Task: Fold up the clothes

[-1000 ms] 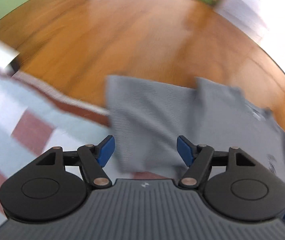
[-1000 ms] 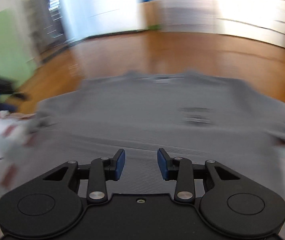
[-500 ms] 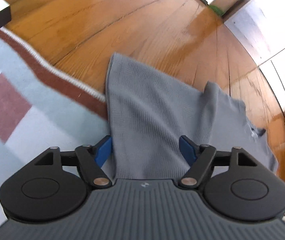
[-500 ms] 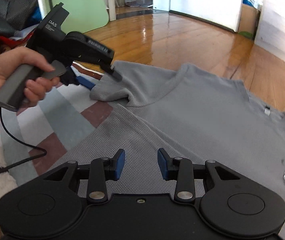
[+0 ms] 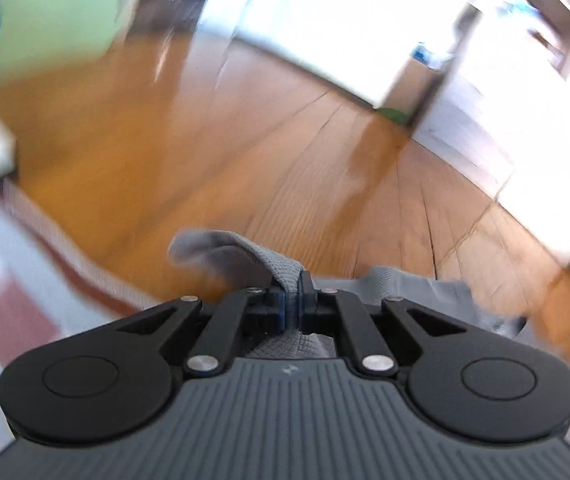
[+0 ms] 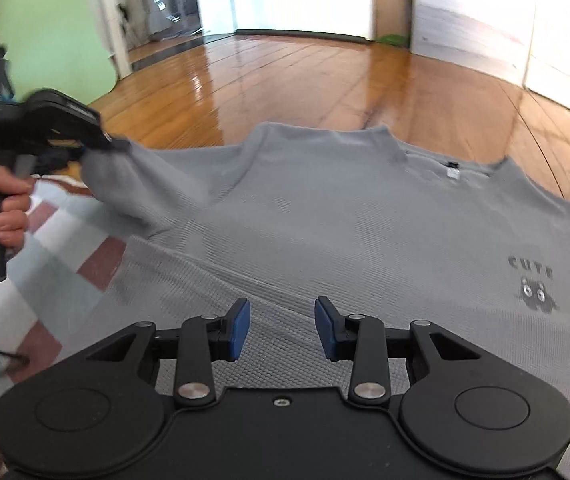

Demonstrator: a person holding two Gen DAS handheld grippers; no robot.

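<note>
Pinching a fold of grey knit between its closed blue pads, the left gripper [image 5: 292,300] lifts one sleeve of the grey T-shirt [image 6: 325,216] off the checked rug [image 6: 45,280] at about nine o'clock in the right wrist view, the person's hand [image 6: 3,208] wrapped around its handle. The right gripper [image 6: 282,328] hovers at six o'clock with its fingers apart over the shirt's ribbed hem. The shirt lies spread face-up, collar toward twelve o'clock on the wooden floor [image 6: 285,80], a small "CUTE" print [image 6: 531,284] at three o'clock.
</note>
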